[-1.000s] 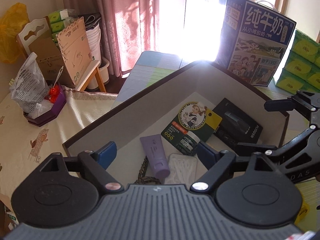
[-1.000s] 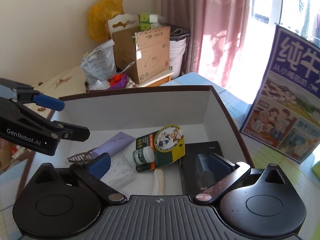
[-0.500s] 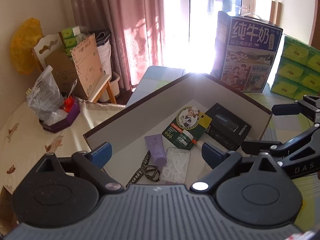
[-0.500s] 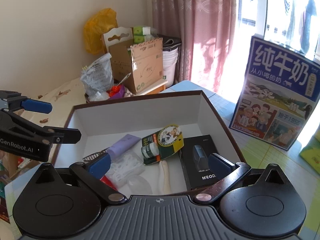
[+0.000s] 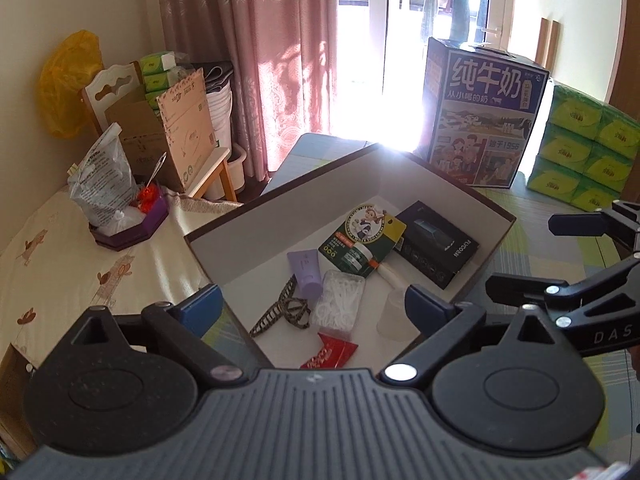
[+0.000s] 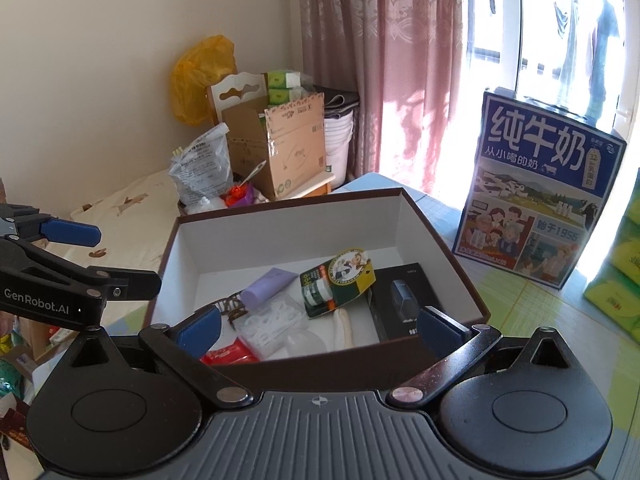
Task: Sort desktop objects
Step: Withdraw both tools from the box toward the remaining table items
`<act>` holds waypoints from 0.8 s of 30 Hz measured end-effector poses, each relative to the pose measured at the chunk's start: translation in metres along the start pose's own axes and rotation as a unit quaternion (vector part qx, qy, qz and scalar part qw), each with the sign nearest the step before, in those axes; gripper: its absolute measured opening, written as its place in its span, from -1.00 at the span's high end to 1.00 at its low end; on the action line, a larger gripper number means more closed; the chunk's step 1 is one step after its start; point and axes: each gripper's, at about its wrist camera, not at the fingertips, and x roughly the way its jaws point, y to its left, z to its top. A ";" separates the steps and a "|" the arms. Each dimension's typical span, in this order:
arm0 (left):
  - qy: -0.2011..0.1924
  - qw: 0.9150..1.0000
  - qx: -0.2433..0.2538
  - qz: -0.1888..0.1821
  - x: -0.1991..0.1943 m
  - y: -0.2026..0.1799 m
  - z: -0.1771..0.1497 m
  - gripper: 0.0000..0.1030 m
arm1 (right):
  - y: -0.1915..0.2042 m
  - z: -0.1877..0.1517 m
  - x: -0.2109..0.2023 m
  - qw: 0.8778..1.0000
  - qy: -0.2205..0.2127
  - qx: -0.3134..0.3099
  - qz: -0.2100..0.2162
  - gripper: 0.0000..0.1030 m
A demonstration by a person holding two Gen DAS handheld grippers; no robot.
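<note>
A brown box with white walls (image 5: 280, 216) (image 6: 288, 240) sits on the table. Inside it lie a purple tube (image 5: 306, 270), a green carded bottle (image 5: 360, 244), a black carton (image 5: 438, 246), a clear case of floss picks (image 5: 340, 304), a patterned hair clip (image 5: 286, 310), a red packet (image 5: 332, 354) and a clear cup (image 5: 396, 316). My left gripper (image 5: 312, 306) (image 6: 126, 258) hangs open over the box's near-left corner, holding nothing. My right gripper (image 6: 320, 328) (image 5: 524, 254) stands open at the box's near wall, also with nothing in it.
A blue milk carton (image 5: 480, 116) stands behind the box, with stacked green tissue packs (image 5: 580, 148) to its right. On the left, a purple tray with a plastic bag (image 5: 128, 224) rests on the cloth. A cardboard box (image 5: 176, 144) and curtains stand beyond.
Both grippers have drawn back and risen from the box, so more of its inside and its near edge now show. The left jaws have spread a little wider.
</note>
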 end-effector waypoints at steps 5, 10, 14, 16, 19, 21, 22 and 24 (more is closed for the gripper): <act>0.000 1.000 -0.002 0.004 -0.015 -0.003 -0.011 -0.87 | 0.007 -0.010 -0.013 1.000 0.001 0.001 0.002 -0.96; 0.000 1.000 0.003 0.001 -0.028 -0.010 -0.020 -0.87 | 0.012 -0.020 -0.026 1.000 0.001 0.001 0.003 -0.96; 0.003 1.000 0.004 -0.002 -0.035 -0.017 -0.029 -0.87 | 0.015 -0.028 -0.036 1.000 0.001 0.004 0.000 -0.96; 0.003 1.000 0.007 -0.002 -0.039 -0.021 -0.034 -0.87 | 0.016 -0.033 -0.041 1.000 0.002 0.005 -0.003 -0.97; 0.007 1.000 0.008 -0.004 -0.043 -0.027 -0.041 -0.87 | 0.018 -0.040 -0.048 1.000 0.004 0.006 -0.005 -0.96; 0.012 1.000 0.008 -0.007 -0.044 -0.030 -0.047 -0.87 | 0.018 -0.045 -0.053 1.000 0.005 0.009 -0.005 -0.97; 0.014 1.000 0.008 -0.008 -0.044 -0.032 -0.050 -0.87 | 0.018 -0.047 -0.055 1.000 0.005 0.010 -0.006 -0.97; 0.018 1.000 0.009 -0.009 -0.046 -0.036 -0.055 -0.87 | 0.019 -0.052 -0.059 1.000 0.007 0.013 -0.007 -0.97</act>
